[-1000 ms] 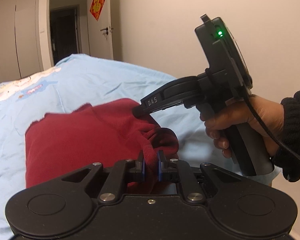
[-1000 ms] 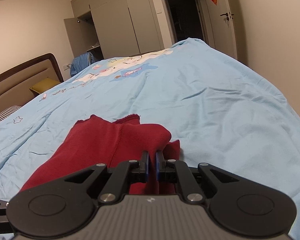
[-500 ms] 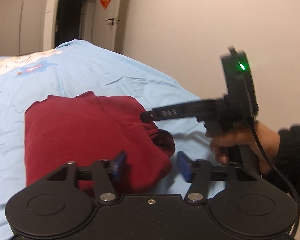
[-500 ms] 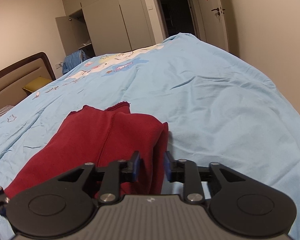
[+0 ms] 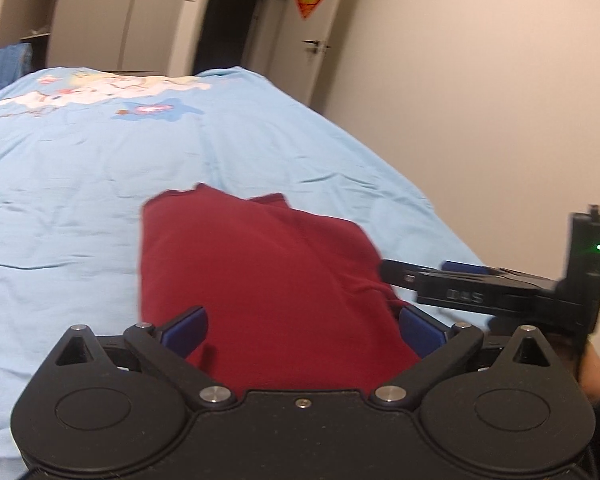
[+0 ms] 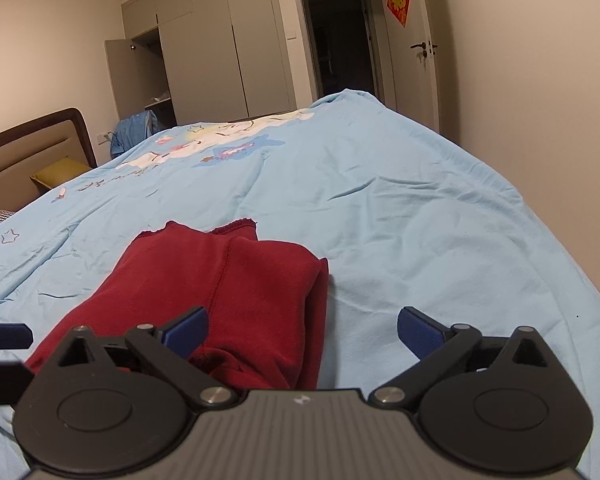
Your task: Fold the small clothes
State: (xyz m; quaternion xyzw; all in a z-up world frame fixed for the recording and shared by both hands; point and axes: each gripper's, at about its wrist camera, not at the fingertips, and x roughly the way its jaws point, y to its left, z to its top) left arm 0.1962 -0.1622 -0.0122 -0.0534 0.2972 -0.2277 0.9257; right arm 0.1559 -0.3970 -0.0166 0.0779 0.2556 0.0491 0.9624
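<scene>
A dark red garment [image 5: 260, 272] lies folded on the light blue bedspread [image 5: 80, 184]. It also shows in the right wrist view [image 6: 228, 284]. My left gripper [image 5: 302, 330] is open, with its blue pads wide apart over the garment's near edge, holding nothing. My right gripper [image 6: 302, 330] is open too, over the garment's near right corner, and empty. The right gripper also shows from the side in the left wrist view [image 5: 472, 288], at the garment's right edge. A finger of the left gripper shows at the left edge of the right wrist view [image 6: 4, 334].
The bedspread [image 6: 400, 208] falls away at the right beside a beige wall [image 5: 480, 80]. A headboard [image 6: 32, 144] and yellow pillow [image 6: 58, 172] are at far left. Wardrobe doors [image 6: 220, 52] and a dark doorway [image 6: 340, 44] lie beyond the bed.
Both grippers were shut on the red garment's near edge a second ago. They have opened wide and let it go. The garment now lies flat, and both grippers have drawn back a little.
</scene>
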